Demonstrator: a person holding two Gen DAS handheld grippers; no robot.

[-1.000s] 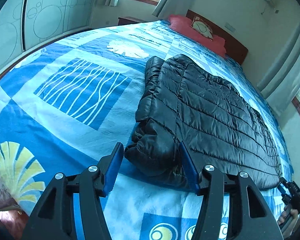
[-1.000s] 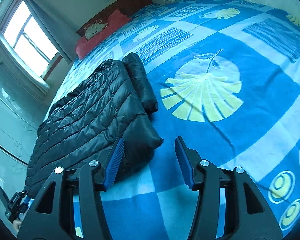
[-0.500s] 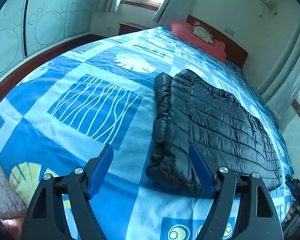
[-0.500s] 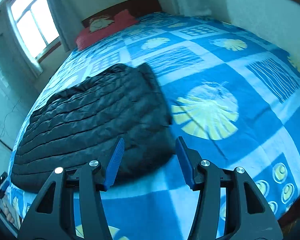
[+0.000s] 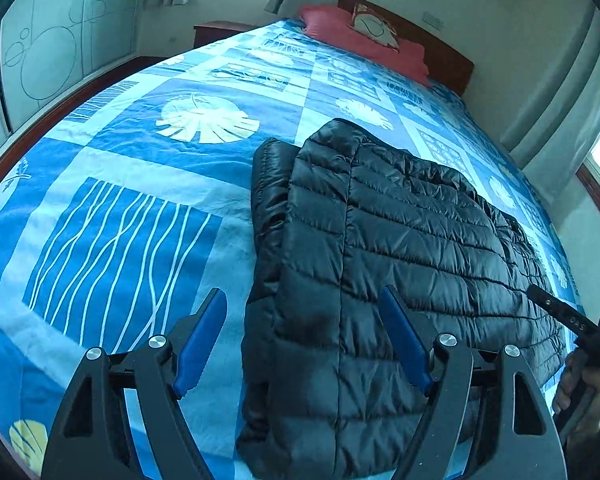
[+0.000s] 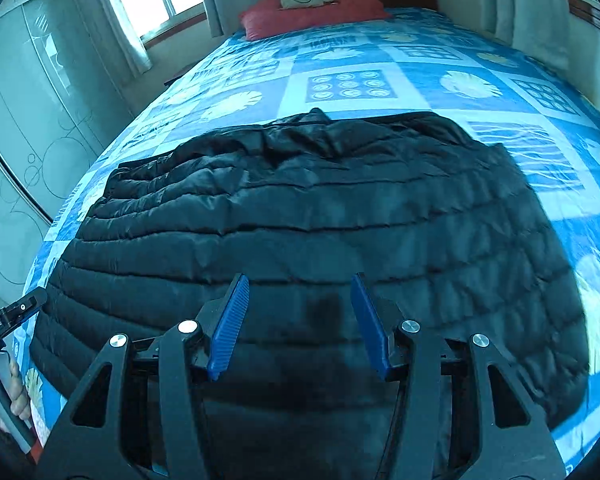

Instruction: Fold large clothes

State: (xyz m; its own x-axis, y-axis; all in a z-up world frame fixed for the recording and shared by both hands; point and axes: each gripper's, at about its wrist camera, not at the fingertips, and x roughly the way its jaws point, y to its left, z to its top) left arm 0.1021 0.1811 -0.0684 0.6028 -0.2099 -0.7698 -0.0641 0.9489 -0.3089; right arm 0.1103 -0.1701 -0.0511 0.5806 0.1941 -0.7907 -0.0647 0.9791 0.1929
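Left gripper gapes over the black jacket's left edge.

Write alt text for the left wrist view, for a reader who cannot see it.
A black puffer jacket lies folded on a bed with a blue patterned bedspread. The open left gripper hovers over the jacket's near corner, holding nothing. A red pillow lies at the headboard, and a hand holding the other gripper shows at the right edge.
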